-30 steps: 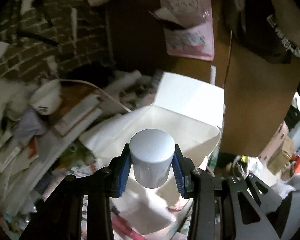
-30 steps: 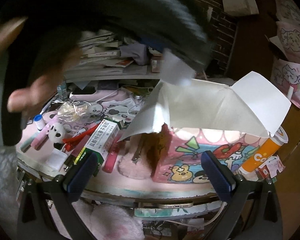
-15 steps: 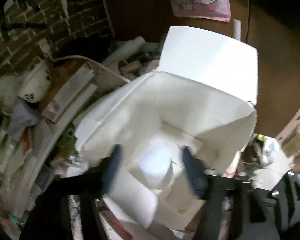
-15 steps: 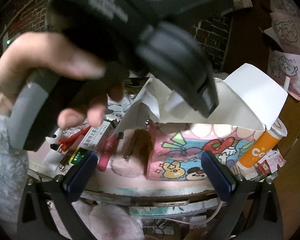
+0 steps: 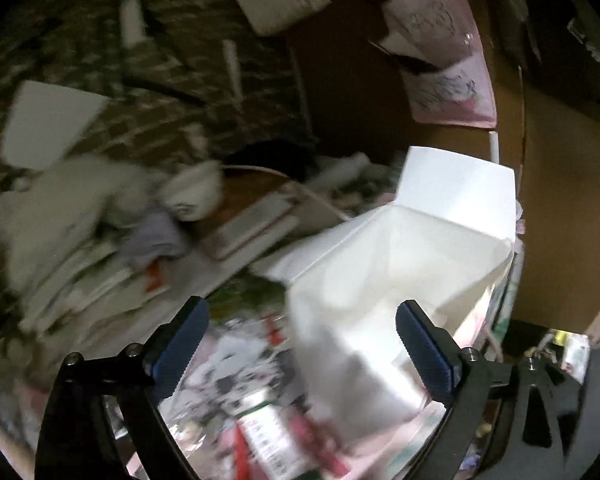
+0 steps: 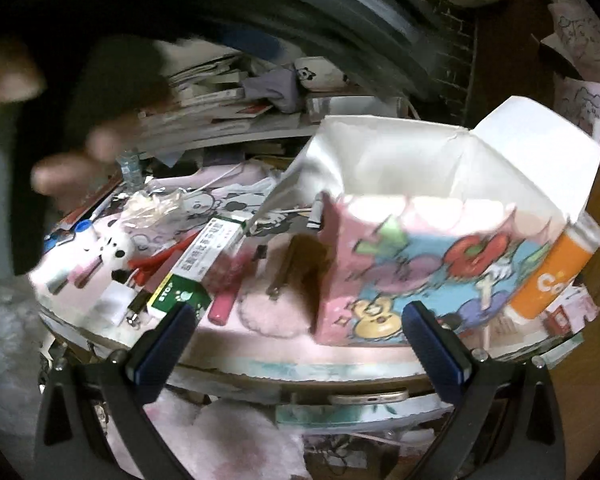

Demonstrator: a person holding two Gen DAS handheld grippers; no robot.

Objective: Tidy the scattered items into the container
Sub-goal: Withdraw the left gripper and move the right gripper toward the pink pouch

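The container is a box with open white flaps (image 5: 420, 264), and its outside is cartoon-printed (image 6: 440, 264). My left gripper (image 5: 300, 316) hangs just above its near left corner, jaws opening wide, gripping nothing. The box's inside is blurred, so I cannot make out what lies in it. My right gripper (image 6: 300, 314) stands open and empty in front of the table edge. Scattered left of the box are a green-and-white carton (image 6: 204, 256), a pink tube (image 6: 224, 304), a red item (image 6: 156, 264) and a small panda toy (image 6: 112, 248).
An orange tube (image 6: 556, 276) stands against the box's right side. Stacked books and papers (image 5: 100, 272) fill the back left. A person's hand (image 6: 72, 164) and the dark left gripper body (image 6: 260, 20) cross the top of the right wrist view.
The left gripper was shut on a white cylinder above the box, let it go into the box, opened wide and swung left. The right gripper stayed open and barely shifted.
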